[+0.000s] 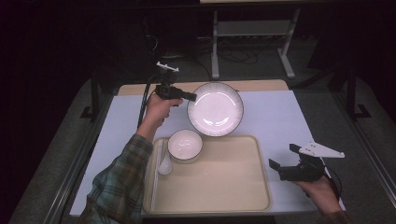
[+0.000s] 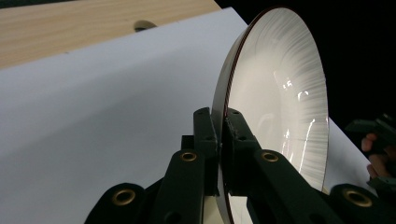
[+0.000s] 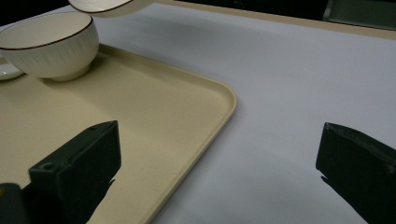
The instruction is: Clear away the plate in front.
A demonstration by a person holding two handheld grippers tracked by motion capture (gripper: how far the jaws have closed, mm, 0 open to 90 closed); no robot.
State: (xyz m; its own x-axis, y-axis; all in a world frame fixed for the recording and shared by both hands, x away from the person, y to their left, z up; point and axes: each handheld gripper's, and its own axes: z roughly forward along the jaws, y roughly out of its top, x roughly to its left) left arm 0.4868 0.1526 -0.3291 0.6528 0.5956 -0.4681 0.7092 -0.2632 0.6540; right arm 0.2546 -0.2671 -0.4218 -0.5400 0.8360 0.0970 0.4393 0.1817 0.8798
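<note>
a: starting from the left, what have you got?

b: my left tool [image 1: 192,96] is clamped on the left rim of the white plate [image 1: 215,109]. in the left gripper view the two jaws pinch the dark-edged rim between them, and the plate [image 2: 275,102] stands on edge there, tilted well off the worktop [image 1: 275,116].

a: so where is the plate relative to the tray?

b: in the high view it hangs just past the far edge of the beige tray [image 1: 224,177], its near rim about over that edge and just beside the ribbed bowl [image 1: 185,144]. the bowl sits in the tray's far left corner, with a white spoon [image 1: 165,163] beside it at the left wall.

a: and which way would the plate have to go?

b: as i judge it, toward me and a bit to the right, into the bare part of the tray. the bowl is the thing to clear, since it lies right below the plate's near rim.

a: and your right side?

b: my right tool [image 1: 282,156] rests off the tray's right edge, jaws spread wide with nothing between them. the right gripper view shows the tray corner [image 3: 205,121] lying between the two jaws. it is well apart from the plate, so the left hand is the nearer one and carries this move.
</note>
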